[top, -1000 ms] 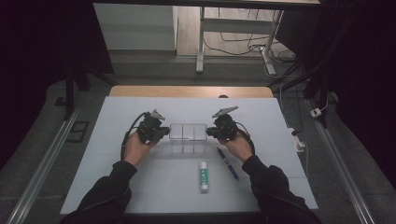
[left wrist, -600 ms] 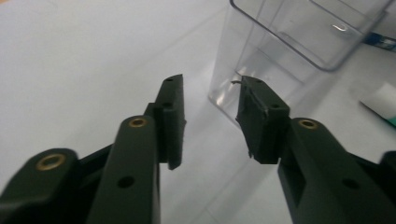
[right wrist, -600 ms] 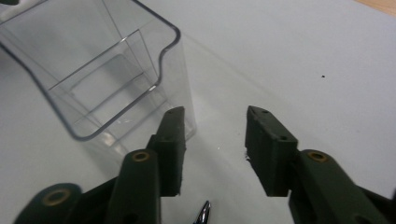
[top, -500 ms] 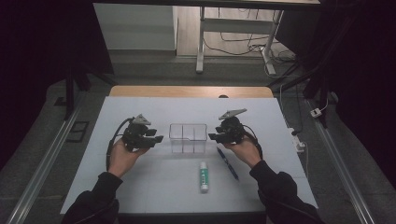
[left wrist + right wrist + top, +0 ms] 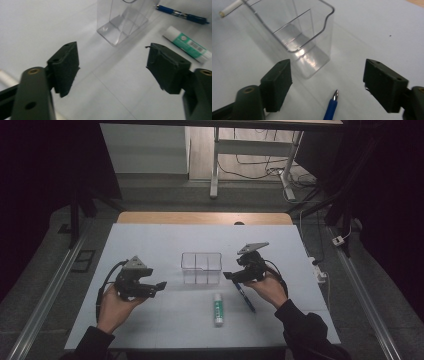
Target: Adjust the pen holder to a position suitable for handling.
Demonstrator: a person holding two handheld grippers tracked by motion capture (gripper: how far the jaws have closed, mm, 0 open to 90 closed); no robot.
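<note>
Clear plastic organizer standing upright at the centre of the high view, on the white desk, divided inside by thin walls. Left claw at lower left of that frame, well apart from the organizer, held in a hand rising from the bottom edge. Jaws spread wide, having just been opening, with nothing between them. In the left gripper view, organizer at top centre, beyond the gap between the two black pads, not touching either.

Right claw at centre right of the high view, just beside the organizer's right end, apart from it. Jaws likewise spread, just been opening, gripping nothing. In the right gripper view, organizer at upper left of the frame, clear of the pads; tip of a blue pen lying on the desk at bottom centre, between the jaws but untouched.

Glue stick with green label lying below the organizer in the high view, blue pen just right of it, partly under the right hand. Both seen again at upper right of the left gripper view, pen above glue stick.
</note>
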